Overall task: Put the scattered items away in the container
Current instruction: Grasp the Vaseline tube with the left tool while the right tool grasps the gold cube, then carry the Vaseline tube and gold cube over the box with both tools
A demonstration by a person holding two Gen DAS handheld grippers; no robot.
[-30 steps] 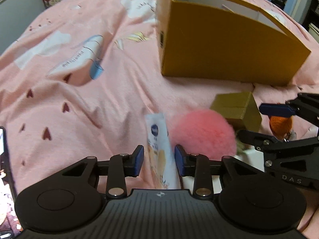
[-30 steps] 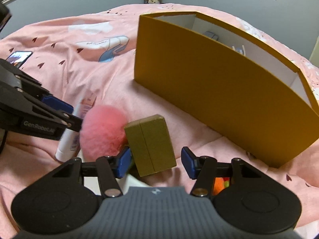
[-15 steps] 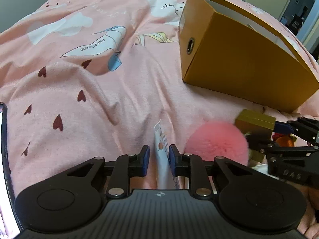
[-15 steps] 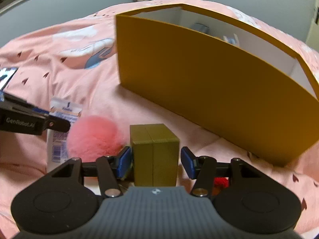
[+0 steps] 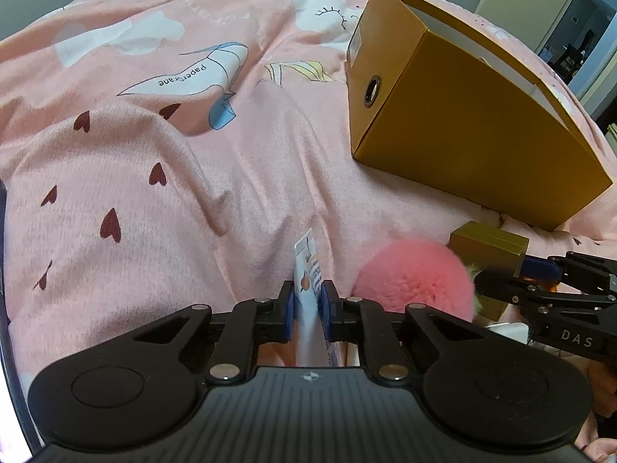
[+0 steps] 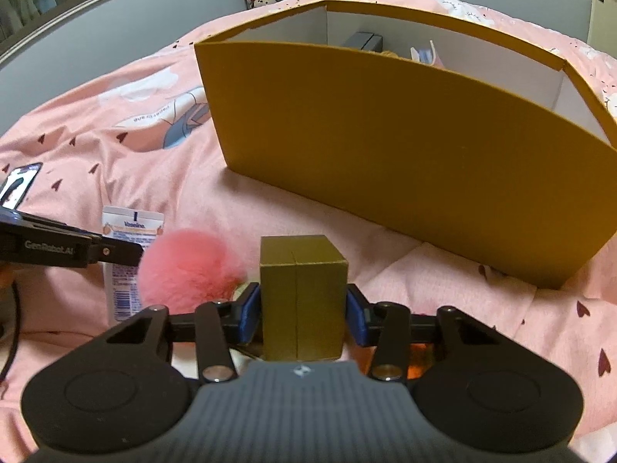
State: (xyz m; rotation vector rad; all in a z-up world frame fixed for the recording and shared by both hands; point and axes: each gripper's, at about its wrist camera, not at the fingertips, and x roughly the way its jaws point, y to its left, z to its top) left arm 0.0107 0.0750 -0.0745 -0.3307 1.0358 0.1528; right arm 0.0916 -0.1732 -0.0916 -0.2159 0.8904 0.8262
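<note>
At six o'clock in each wrist view, both grippers are loaded for one trip: left gripper pinches the tube, right gripper clamps the cube. Box waits at twelve; pompom seemingly remains on the sheet.

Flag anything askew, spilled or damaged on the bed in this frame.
Nothing looks damaged or spilled. The left gripper is shut on the lotion tube, the right gripper on the small gold box. The pink pompom lies between them; the big yellow box stands upright.
</note>
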